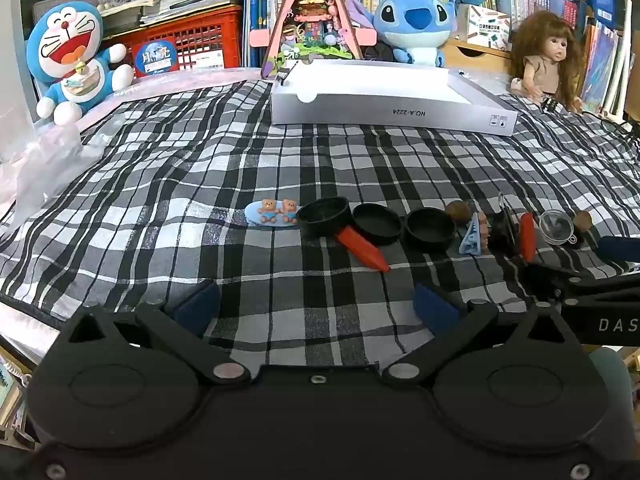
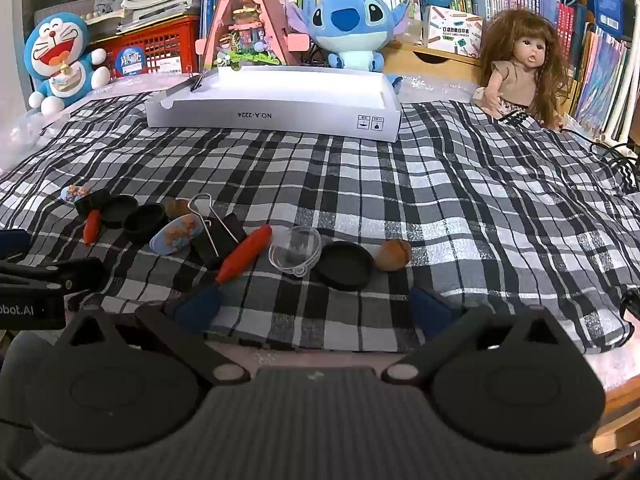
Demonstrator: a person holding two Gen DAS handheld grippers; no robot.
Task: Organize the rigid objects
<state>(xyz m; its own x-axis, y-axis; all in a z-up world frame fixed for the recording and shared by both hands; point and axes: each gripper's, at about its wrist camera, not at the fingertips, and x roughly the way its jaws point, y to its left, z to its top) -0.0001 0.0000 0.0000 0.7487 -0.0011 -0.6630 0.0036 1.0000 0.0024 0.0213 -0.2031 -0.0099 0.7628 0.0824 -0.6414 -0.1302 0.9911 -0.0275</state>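
Small objects lie in a row on the plaid cloth. In the left wrist view: a blue bear hair clip (image 1: 272,213), three black lids (image 1: 323,214), an orange crayon (image 1: 362,248), a walnut (image 1: 458,211), a second blue clip (image 1: 472,236), a black binder clip (image 1: 502,228), another crayon (image 1: 527,236) and a clear cup (image 1: 556,226). In the right wrist view: crayon (image 2: 245,254), clear cup (image 2: 296,252), black lid (image 2: 346,265), walnut (image 2: 395,255), binder clip (image 2: 218,236). My left gripper (image 1: 316,310) is open and empty, near side of the row. My right gripper (image 2: 316,308) is open and empty, just before the lid.
An open white box (image 1: 384,96) stands at the back of the cloth, also in the right wrist view (image 2: 276,114). Behind it are a Doraemon plush (image 1: 74,60), a Stitch plush (image 1: 412,24), a doll (image 2: 520,68) and bookshelves. A black cable (image 2: 616,160) lies at the right edge.
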